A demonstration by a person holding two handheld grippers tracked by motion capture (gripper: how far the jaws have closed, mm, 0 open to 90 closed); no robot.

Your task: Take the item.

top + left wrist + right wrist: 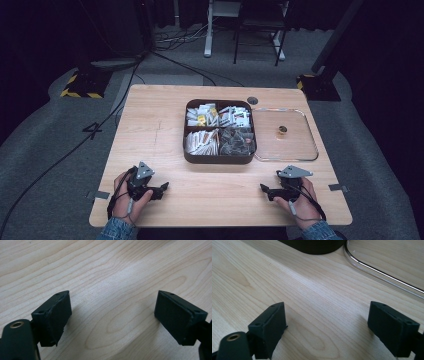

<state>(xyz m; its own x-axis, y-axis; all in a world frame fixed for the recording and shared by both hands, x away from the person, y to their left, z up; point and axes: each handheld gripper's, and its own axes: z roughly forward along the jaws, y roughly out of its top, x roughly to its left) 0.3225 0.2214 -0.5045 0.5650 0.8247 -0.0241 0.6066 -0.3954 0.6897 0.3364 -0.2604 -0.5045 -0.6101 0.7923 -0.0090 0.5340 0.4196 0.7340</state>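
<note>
Going L to R across the table (150, 125), which is plain light wood. I'm holding my left gripper (161, 190) low over the near-left part, jaws standing wide apart w/ nothing between them; in the left gripper view (112, 315) it's just bare wood grain under the pads.

Middle of the table, on the far side from me, is the dark brown tray (220, 159), rounded corners, split into 4 compartments. All 4 are looking stuffed w/ small packets: white ones w/ a bit of yellow at the far left, white w/ red bits at the far right, white sachets near left, and greyish see-thru-looking wrappers near right. Can't read any labels tbh.

Touching the tray's right side is the clear lid (312, 150), lying flat, w/ a small gold knob (282, 130) in its middle.

My right gripper (263, 188) is sitting near the front right, jaws also spread open, nothing in them. In the right gripper view (327, 322) the tray's near corner and the lid's rim are up ahead, both well clear of the pads.

What could go wrong imo:
- the packets are loose and piled, so pinching 1 could drag 2 or 3 out w/ it
- the see-thru wrappers are probs slippery and hard to judge depth on
- the lid is nearly invisible on the wood, so swinging the right gripper in from that side could clip its rim and shove it
- both grippers diving into the tray at once = bumping each other
</note>
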